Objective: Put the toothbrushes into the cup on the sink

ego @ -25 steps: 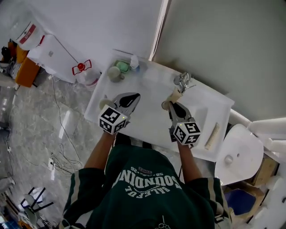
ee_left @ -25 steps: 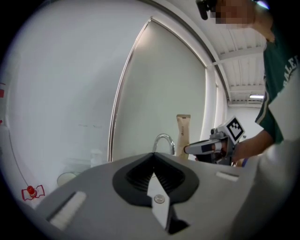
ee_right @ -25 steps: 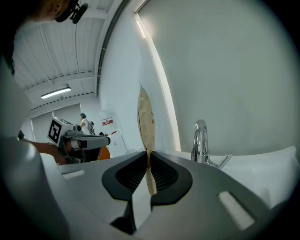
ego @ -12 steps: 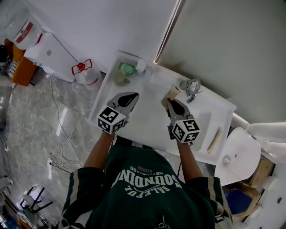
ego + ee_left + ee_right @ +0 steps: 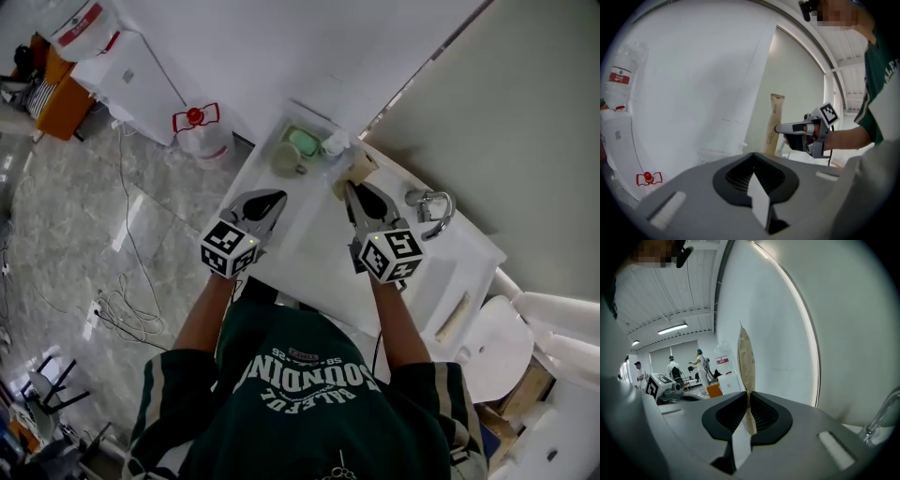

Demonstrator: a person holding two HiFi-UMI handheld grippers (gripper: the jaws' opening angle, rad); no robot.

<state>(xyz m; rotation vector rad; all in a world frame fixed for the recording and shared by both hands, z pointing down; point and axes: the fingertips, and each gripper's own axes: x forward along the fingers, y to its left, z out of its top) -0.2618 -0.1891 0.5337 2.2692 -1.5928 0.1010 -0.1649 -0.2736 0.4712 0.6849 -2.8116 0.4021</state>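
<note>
Step in hand: carry the held toothbrush to the cup and drop it in, judged from the layout.
Left gripper (image 5: 271, 200): jaws pressed together with nothing between them. It hovers over the left part of the sink (image 5: 309, 272), short of the cup. Keep it away from the cup mouth.
Cup (image 5: 286, 157): olive, standing at the sink's far left corner. A green soap dish (image 5: 305, 141) is just behind it and a white bottle (image 5: 335, 143) just to its right.
Right gripper (image 5: 350, 187): jaws pinching the paper-wrapped toothbrush (image 5: 356, 167), which is in the air just right of the cup, near the bottle.
Method: move the lower end left, past the bottle. Centre it over the cup mouth and lower it inside the rim before the jaws part, so that the light cup is not knocked over.
Held toothbrush, axis: long axis close to upright and crosswise to the jaws. It is gripped below its middle, so the longer part rises above the pads and a short tail hangs below.
Held toothbrush, pointing: the wrapper hides which end carries the bristles, so this cannot be told.
Second toothbrush (image 5: 452, 317): also wrapped, lying flat on the sink's right side beyond the faucet (image 5: 433, 211). Its long axis runs from the near edge toward the back.
</note>
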